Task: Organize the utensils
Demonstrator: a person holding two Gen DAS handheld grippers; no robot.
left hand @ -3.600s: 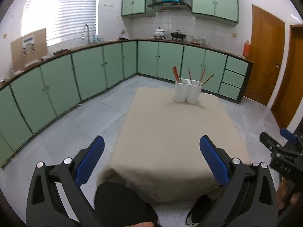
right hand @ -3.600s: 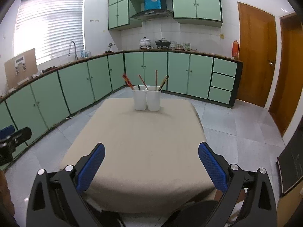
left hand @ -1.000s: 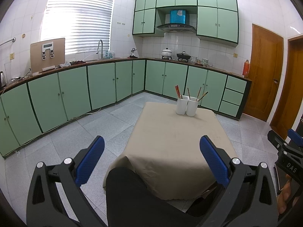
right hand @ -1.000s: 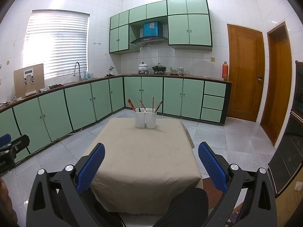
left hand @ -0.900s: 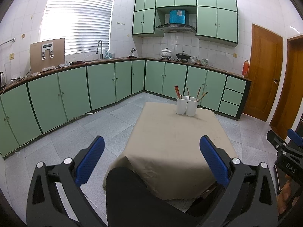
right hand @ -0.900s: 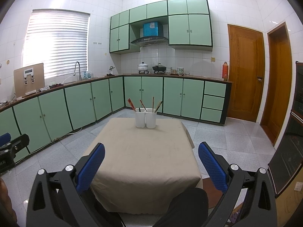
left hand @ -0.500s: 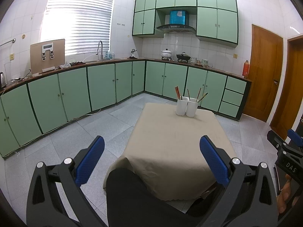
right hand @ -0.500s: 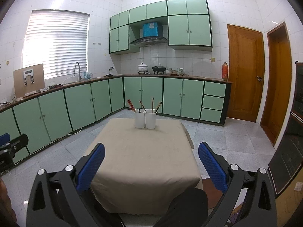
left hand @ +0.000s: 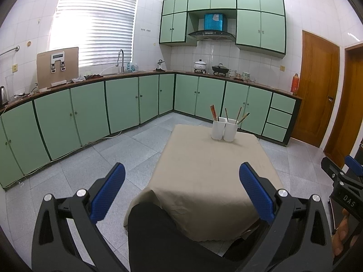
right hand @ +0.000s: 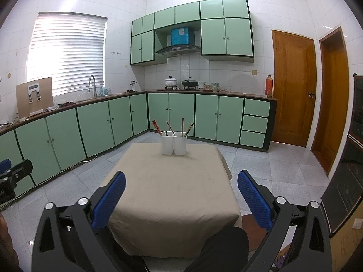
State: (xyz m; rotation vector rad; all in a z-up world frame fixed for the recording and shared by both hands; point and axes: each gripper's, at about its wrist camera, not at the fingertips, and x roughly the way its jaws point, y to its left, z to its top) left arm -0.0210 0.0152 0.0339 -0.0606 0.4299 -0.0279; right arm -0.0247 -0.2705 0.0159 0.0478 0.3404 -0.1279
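Observation:
Two white utensil cups (left hand: pixel 224 130) stand side by side at the far end of a table under a beige cloth (left hand: pixel 211 172). Several chopsticks (left hand: pixel 239 114) stick out of them, with a red bundle (left hand: pixel 213 112) in the left cup. The cups (right hand: pixel 173 142) and cloth (right hand: pixel 172 192) also show in the right wrist view. My left gripper (left hand: pixel 181 188) is open and empty, well short of the table's near edge. My right gripper (right hand: pixel 180 192) is open and empty, held back over the near edge.
Green base cabinets (left hand: pixel 95 111) run along the left and back walls. A sink tap (left hand: pixel 121 59), pots (left hand: pixel 200 64) and a red flask (left hand: pixel 295 86) sit on the counter. Wooden doors (right hand: pixel 292 90) are at the right. Dark-clad knees (left hand: pixel 154 226) are below the grippers.
Since 3.6 s ago both grippers have pulled back and risen from the table, so the cups look farther away. Over the last second nothing has visibly moved.

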